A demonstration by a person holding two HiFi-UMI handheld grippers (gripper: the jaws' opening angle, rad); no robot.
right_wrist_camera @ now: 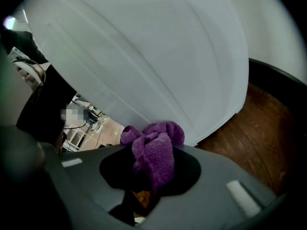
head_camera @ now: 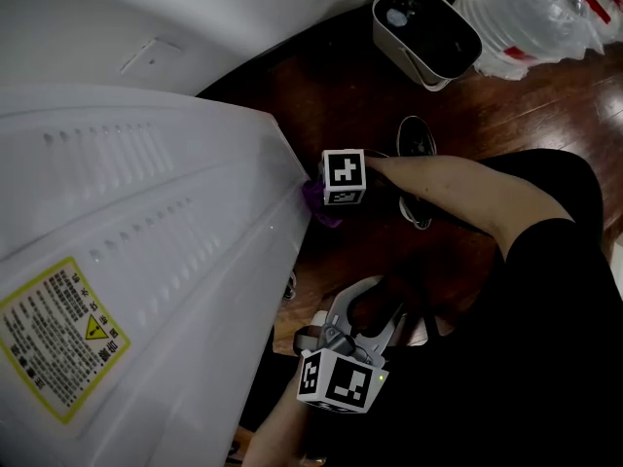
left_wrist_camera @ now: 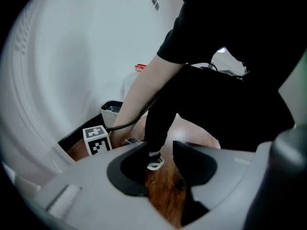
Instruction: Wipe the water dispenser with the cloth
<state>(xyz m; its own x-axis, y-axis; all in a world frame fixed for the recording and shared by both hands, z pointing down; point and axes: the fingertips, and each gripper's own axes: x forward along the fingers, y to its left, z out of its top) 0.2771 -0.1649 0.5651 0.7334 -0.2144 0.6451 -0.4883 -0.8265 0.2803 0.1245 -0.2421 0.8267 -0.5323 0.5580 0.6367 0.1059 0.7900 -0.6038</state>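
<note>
The white water dispenser (head_camera: 165, 222) fills the left of the head view, with a yellow warning label (head_camera: 63, 334) on its panel. My right gripper (head_camera: 331, 195) is low beside the dispenser's lower corner, shut on a bunched purple cloth (head_camera: 319, 204). In the right gripper view the cloth (right_wrist_camera: 153, 150) bulges out of the jaws just under the white panel (right_wrist_camera: 144, 47); whether it touches the panel I cannot tell. My left gripper (head_camera: 368, 305) hangs near the bottom of the view, off the dispenser. Its jaws stand open (left_wrist_camera: 160, 164) with only floor between them.
A dark wooden floor (head_camera: 360, 95) lies below. A white box-shaped appliance (head_camera: 425, 29) and a plastic pack of bottles (head_camera: 531, 8) stand at the back. The person's shoe (head_camera: 417, 144) and dark-clothed legs (head_camera: 545, 290) are to the right of the grippers.
</note>
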